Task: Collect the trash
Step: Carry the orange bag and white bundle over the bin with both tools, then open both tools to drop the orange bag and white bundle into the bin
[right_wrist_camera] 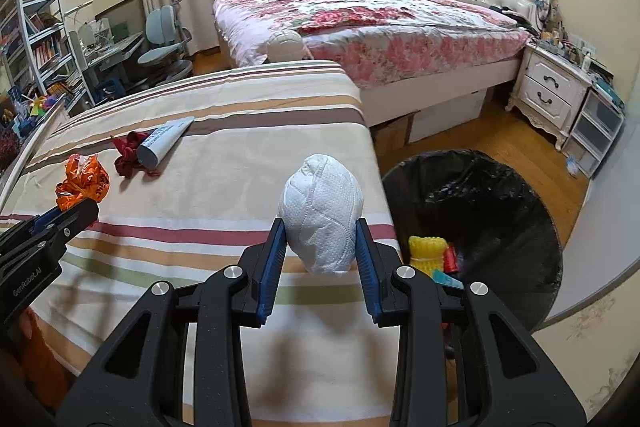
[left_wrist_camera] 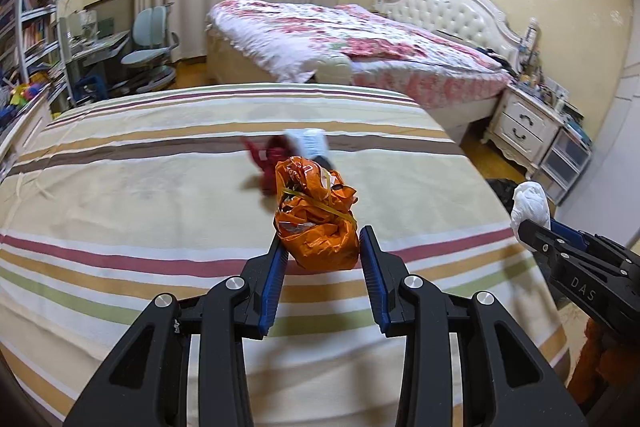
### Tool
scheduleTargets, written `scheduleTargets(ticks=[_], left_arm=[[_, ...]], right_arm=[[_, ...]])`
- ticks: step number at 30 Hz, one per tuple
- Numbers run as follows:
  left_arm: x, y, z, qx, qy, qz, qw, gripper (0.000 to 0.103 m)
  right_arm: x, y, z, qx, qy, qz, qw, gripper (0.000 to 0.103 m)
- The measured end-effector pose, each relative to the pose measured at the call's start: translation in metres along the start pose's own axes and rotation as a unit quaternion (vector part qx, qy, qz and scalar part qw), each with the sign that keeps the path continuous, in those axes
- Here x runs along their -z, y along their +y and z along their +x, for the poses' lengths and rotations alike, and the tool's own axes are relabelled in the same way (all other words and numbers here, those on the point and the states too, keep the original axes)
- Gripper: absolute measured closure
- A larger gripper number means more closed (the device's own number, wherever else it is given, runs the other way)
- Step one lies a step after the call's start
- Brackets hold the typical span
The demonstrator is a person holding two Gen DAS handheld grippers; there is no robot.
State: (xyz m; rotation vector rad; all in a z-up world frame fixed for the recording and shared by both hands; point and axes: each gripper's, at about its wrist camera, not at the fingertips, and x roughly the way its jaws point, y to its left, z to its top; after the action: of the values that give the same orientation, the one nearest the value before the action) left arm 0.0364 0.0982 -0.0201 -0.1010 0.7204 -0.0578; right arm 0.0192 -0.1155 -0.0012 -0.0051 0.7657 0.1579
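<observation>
Bin (right_wrist_camera: 500, 187), yellow netting (right_wrist_camera: 426, 251) inside, perhaps wrappers

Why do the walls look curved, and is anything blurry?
Both views use fisheye lenses, so the striped bed bows and corners go dark. In the left wrist view, the red cloth and tube are smeared, while the orange wrapper stays sharp. The right wrist view is crisp, with the white wad shadowing the sheet.

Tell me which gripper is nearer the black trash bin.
Right. The right gripper, clamping a white paper wad, hangs at the striped bed's edge beside the black trash bin. The left gripper, holding an orange wrapper, sits farther over the bed.
</observation>
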Motion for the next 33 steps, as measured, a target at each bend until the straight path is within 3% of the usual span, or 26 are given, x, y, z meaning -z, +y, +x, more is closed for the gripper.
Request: scheduleTargets(ticks=[15,33], left_arm=[[-0.007,-0.105,0.019,0.061,-0.002,0.078,0.9951,0.066],[-0.014,-0.178,0.05,0.084,-0.002,0.133,0.9876,0.066]], right_arm=[[0.011,-0.076,-0.012,0.052,-0.014,0.06,0.997,0.069],[0.011,-0.127,-0.017,0.076,-0.028,0.101,0.992,0.069]])
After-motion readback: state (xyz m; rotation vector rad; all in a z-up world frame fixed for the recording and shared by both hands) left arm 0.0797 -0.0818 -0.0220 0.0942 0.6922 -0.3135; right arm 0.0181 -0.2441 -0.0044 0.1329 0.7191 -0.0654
